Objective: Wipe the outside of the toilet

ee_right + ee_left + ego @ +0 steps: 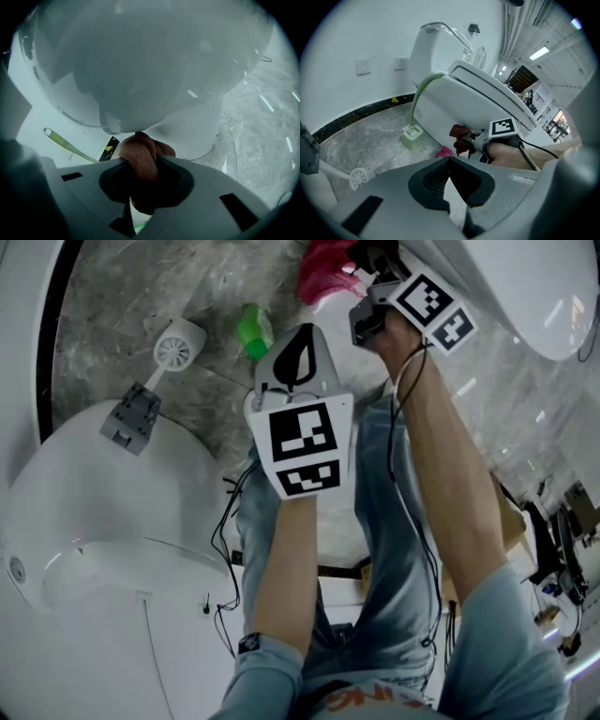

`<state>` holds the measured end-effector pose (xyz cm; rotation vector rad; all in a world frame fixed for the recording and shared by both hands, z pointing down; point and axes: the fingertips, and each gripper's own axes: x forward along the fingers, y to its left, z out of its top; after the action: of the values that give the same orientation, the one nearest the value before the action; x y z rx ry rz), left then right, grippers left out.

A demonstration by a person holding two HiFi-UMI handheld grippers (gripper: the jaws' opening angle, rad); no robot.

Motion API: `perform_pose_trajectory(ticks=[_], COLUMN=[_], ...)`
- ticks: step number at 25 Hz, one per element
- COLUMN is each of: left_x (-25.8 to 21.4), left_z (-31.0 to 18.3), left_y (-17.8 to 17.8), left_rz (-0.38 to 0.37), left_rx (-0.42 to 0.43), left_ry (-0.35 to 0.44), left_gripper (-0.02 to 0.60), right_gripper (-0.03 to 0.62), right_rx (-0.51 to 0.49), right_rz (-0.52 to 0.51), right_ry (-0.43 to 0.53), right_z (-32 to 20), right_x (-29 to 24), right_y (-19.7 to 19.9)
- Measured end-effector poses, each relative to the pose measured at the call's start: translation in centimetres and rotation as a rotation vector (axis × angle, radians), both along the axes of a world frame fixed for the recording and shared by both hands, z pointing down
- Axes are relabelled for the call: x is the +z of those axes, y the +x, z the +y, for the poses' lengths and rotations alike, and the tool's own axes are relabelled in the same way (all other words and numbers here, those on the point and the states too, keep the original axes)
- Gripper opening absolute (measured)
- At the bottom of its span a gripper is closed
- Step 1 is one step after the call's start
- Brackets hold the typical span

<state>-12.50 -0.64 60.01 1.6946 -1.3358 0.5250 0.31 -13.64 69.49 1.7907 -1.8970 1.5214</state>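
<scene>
I've got the toilet (pixel 454 93) lying long from its tank at far left to the bowl front at near right. My right gripper (pixel 140 164) is pinching the bunched reddish cloth (pixel 139 157), and the cloth's top touches the bowl's underside, just above the jaws. My left gripper (pixel 457 206) hangs apart on the near side, jaws pressed together on nothing, pointing toward the bowl

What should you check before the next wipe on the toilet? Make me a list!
1. Cloth held tight in the right gripper fingers: ok.
2. Cloth touching the toilet bowl: ok, it meets the bowl's underside.
3. Left gripper empty and away from the cloth: ok.
4. Green brush on the floor clear of the wiping path: cannot tell.
</scene>
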Motion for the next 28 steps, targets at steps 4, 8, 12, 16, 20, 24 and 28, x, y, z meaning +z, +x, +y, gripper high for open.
perform_pose_trajectory(ticks=[4,8,12,16,20,24,28], left_x=[0.8,1.1,1.3,1.7,2.1,2.6,3.1], left_z=[0.5,0.6,0.7,1.1,1.6,2.4,3.5], left_y=[1.2,2.4,3.8,5.3,6.9,9.0,11.3], left_rz=[-0.012,-0.023,-0.03,-0.039,-0.048,-0.055,-0.069], left_rx=[0.031,0.052,0.079,0.103,0.125,0.151,0.195], left_ry=[-0.018,-0.023,-0.025,-0.038,-0.044,-0.057,-0.071], left_gripper=[0.0,0.0,0.0,0.0,0.0,0.001,0.0], right_gripper=[0.061,0.063,0.063,0.061,0.062,0.061,0.063], right_rx=[0.01,0.012,0.028,0.021,0.004,-0.014,-0.008], right_rz=[-0.006,-0.002,-0.002,-0.012,-0.013,-0.005,-0.029], right_ry=[-0.007,-0.013,-0.011,0.003,0.012,0.019,0.031], right_z=[0.8,1.5,2.2,2.7,3.2,3.7,4.3], right_x=[0.2,0.2,0.1,-0.4,-0.6,-1.0,-1.3], right_y=[1.9,3.9,6.2,8.0,9.9,12.5,15.5])
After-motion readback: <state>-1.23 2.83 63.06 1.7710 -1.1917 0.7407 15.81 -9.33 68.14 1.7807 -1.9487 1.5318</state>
